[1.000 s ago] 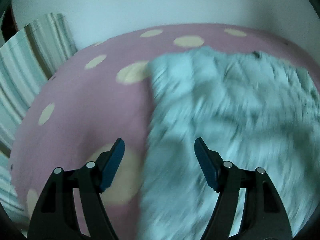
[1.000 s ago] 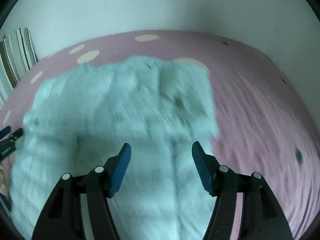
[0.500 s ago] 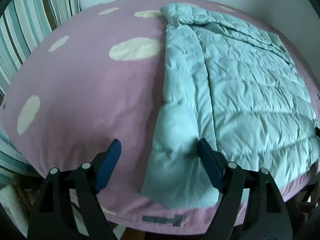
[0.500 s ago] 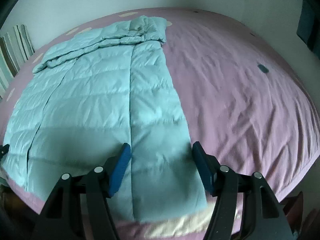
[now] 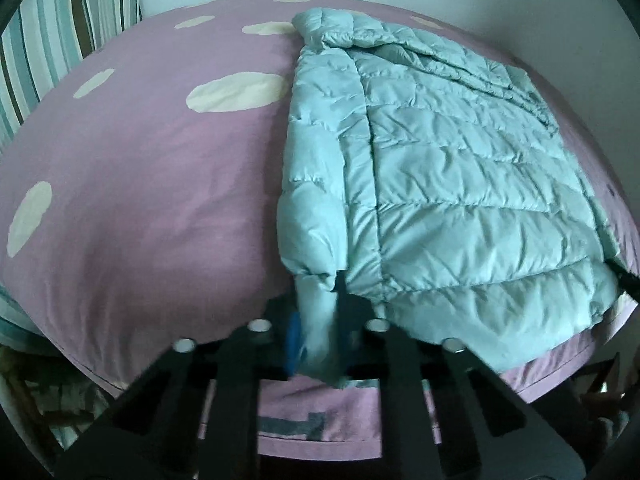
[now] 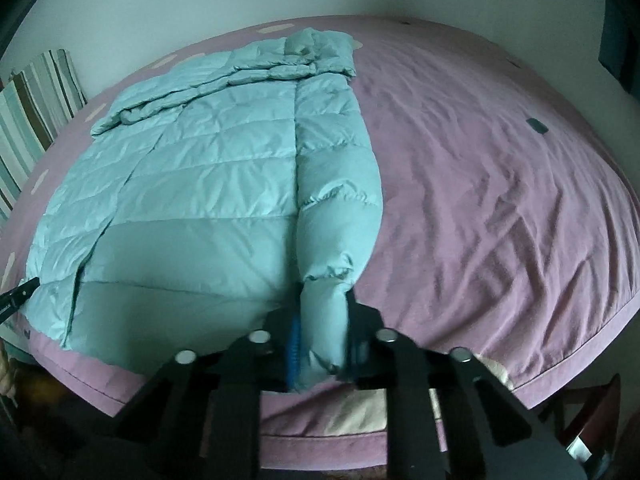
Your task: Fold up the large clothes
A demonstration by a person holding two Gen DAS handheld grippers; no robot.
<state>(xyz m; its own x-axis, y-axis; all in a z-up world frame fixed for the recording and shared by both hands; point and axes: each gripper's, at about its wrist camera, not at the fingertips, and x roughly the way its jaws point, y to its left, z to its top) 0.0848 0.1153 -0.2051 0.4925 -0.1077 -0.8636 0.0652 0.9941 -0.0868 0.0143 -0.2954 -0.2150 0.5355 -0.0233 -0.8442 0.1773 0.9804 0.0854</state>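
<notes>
With both near corners of the pale blue quilted jacket (image 5: 460, 184) pinched at the bed's (image 5: 140, 200) 6 o'clock edge, best to lift evenly and carry the hem toward 12 o'clock, keeping it taut and level. Left gripper (image 5: 320, 340) clamped on the left hem corner, right gripper (image 6: 322, 346) on the right, both low and pointing toward 12 o'clock.

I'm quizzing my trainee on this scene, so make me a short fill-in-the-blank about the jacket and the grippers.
1. The pale blue quilted puffer jacket lies on a ____ bedspread.
2. The left gripper is shut on the jacket's ____ edge.
3. The right gripper is ____ on the jacket.

Missing words: pink; near; shut
</notes>
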